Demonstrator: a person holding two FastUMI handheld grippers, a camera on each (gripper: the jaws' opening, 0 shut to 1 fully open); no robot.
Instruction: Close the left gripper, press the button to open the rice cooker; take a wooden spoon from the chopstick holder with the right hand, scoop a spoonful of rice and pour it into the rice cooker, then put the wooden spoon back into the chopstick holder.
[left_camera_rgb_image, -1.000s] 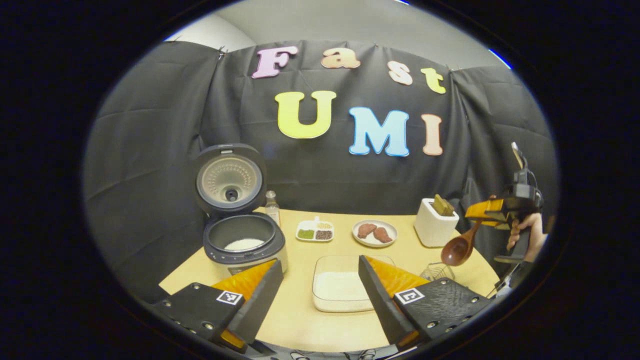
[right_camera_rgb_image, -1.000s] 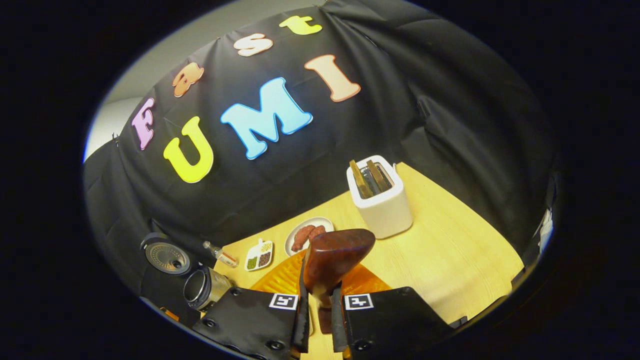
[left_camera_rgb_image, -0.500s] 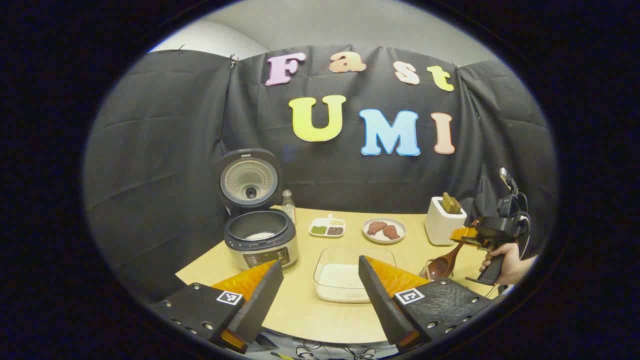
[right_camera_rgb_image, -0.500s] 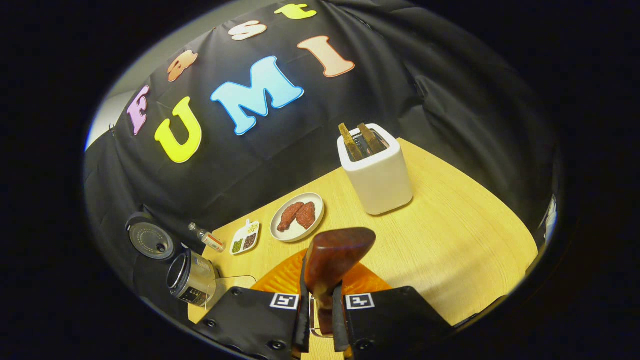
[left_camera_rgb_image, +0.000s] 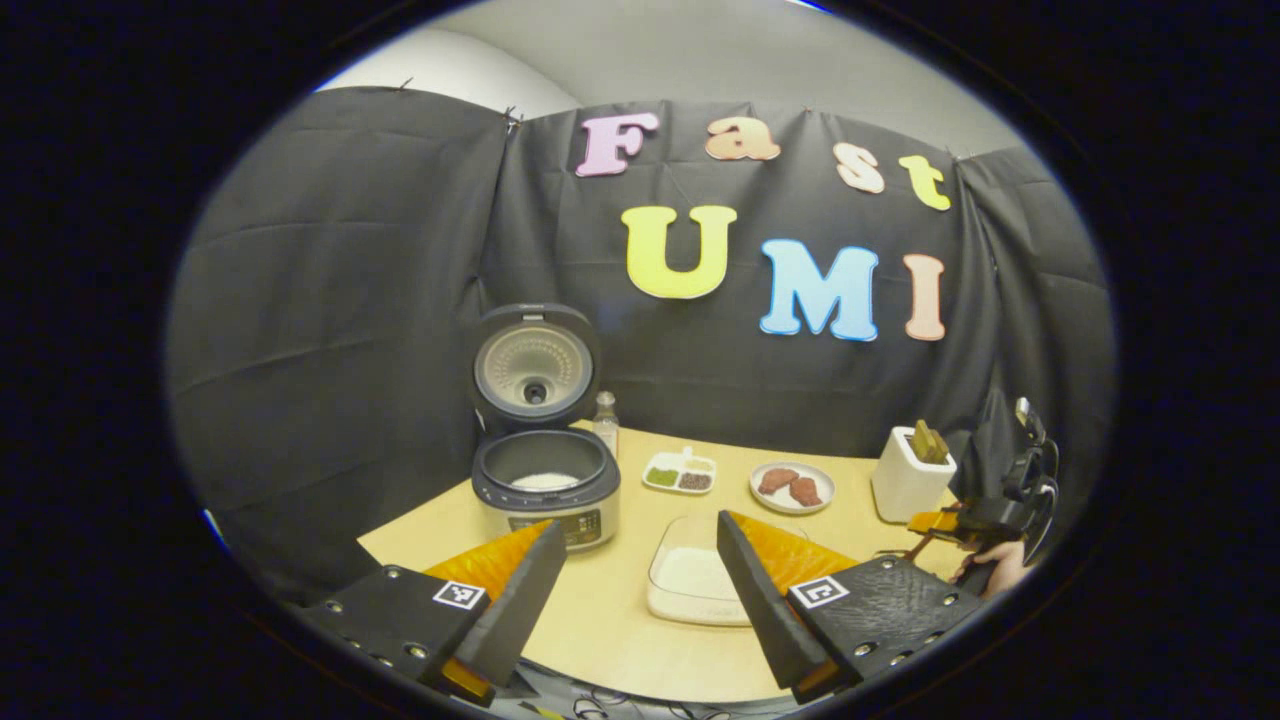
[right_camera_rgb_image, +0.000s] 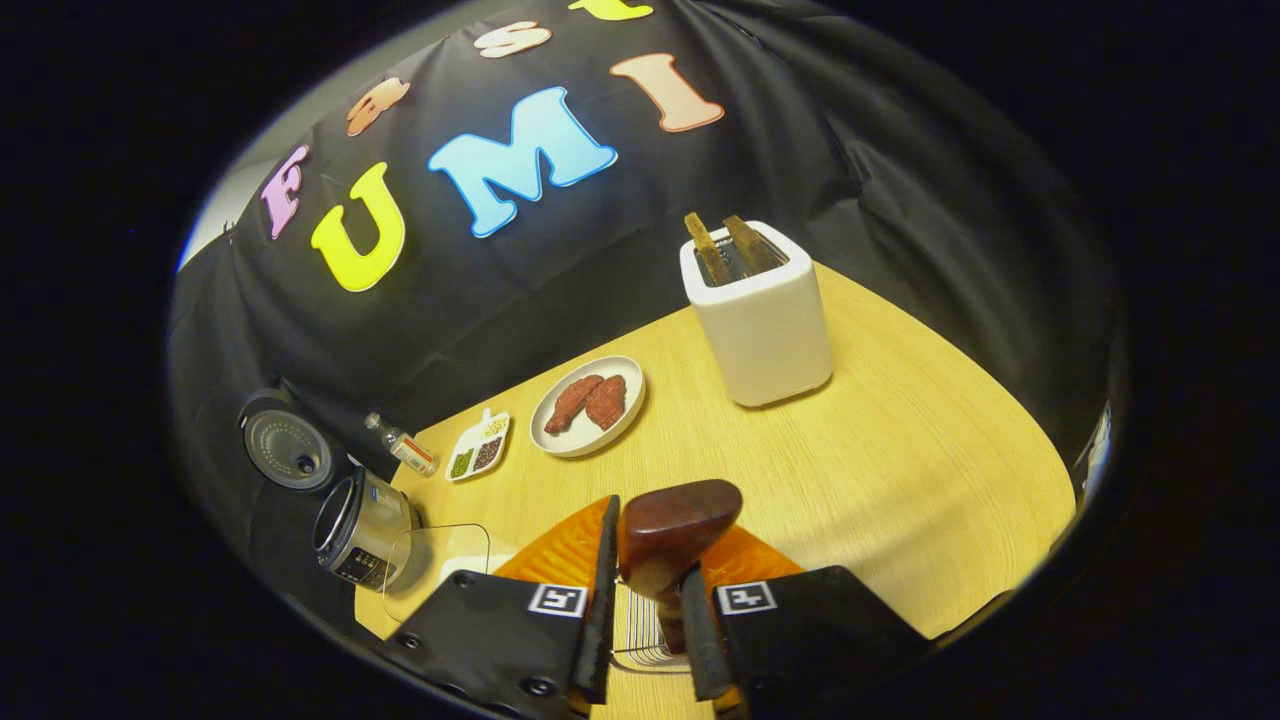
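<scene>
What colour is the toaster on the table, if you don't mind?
The toaster is white, clearest in the right gripper view.

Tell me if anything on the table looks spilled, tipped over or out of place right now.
Nothing stands out. The rice cooker stands upright with its lid open, rice inside the pot, none seen on the table. The glass dish of rice sits flat. The right tongs hold the wooden spoon over a wire holder.

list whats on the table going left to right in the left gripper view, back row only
rice cooker → bottle → divided dish → plate of meat → white holder → right gripper
</scene>
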